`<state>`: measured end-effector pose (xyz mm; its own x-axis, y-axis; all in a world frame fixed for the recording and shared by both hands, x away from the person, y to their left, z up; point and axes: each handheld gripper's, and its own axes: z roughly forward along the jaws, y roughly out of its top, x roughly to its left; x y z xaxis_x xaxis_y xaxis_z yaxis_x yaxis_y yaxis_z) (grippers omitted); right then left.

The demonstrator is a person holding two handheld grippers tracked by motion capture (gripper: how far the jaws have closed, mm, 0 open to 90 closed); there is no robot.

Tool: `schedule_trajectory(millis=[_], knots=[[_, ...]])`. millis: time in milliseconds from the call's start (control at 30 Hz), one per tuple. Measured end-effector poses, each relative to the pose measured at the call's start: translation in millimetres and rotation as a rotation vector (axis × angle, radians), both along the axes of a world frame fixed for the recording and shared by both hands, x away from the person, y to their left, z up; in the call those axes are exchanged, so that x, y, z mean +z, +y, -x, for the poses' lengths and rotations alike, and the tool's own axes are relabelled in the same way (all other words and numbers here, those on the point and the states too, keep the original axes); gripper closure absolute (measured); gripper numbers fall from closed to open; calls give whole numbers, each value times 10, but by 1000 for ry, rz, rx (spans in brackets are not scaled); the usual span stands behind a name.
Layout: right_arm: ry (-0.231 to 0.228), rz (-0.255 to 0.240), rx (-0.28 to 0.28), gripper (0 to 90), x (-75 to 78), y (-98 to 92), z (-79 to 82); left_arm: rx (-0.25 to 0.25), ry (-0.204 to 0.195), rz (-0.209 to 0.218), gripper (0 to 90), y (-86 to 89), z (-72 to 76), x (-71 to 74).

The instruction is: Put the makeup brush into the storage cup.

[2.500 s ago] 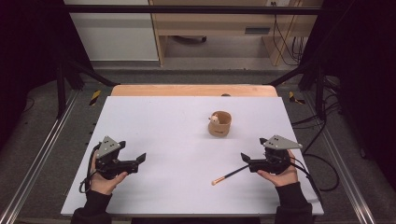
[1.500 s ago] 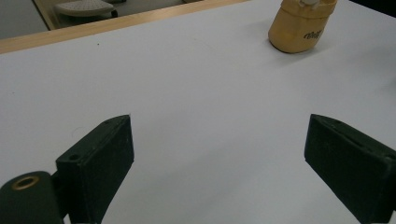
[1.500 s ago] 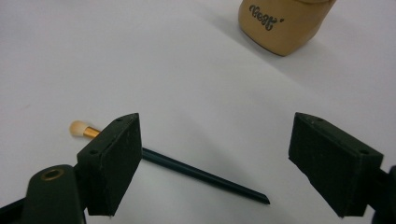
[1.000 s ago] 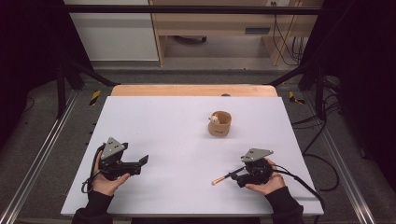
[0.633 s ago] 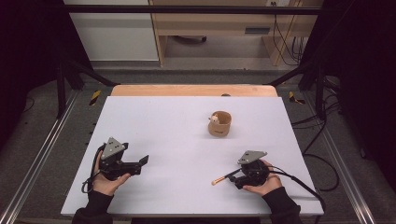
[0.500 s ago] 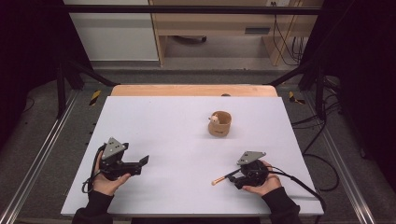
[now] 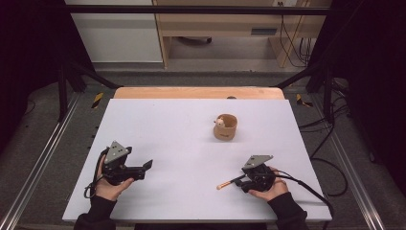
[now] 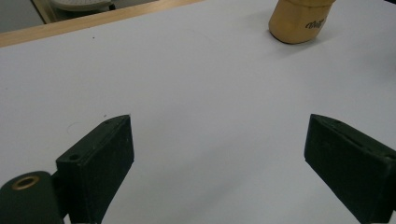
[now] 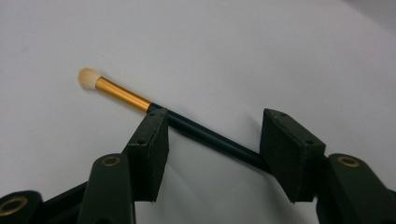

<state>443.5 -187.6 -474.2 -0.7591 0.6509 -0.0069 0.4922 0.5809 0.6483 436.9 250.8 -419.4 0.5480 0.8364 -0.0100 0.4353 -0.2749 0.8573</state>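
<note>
A small makeup brush (image 7: pixel 224 184) lies on the white table (image 7: pixel 172 120), with pale bristles, a gold ferrule (image 9: pixel 122 95) and a dark handle. My right gripper (image 7: pixel 239 181) rests low on the table around that handle, which runs slantwise across the gap between its two jaws. These jaws have just been closing, and a gap still shows on both sides of the handle. My left gripper (image 7: pixel 146 167) sits at the table's left with its jaws wide apart and nothing between them (image 8: pixel 219 149). A round wooden cup (image 7: pixel 225 127) stands past the middle of the table.
In the left gripper view the wooden cup (image 8: pixel 299 21) stands far ahead to the right. A wooden strip (image 7: pixel 198 93) edges the table's far side. Metal rails run along both sides, and cables trail off to the right.
My right gripper came down and leftward over the brush handle, then stayed there while its jaws narrowed around it. The left gripper has kept still.
</note>
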Motion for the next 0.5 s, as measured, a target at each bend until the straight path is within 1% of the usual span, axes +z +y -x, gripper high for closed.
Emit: schedule_trajectory(millis=[133, 500], knots=[[-2, 1, -7, 464, 3, -1, 5, 0, 0, 2, 80, 4, 2, 6], [4, 12, -22, 598, 26, -14, 20, 2, -4, 8, 80, 15, 4, 15]])
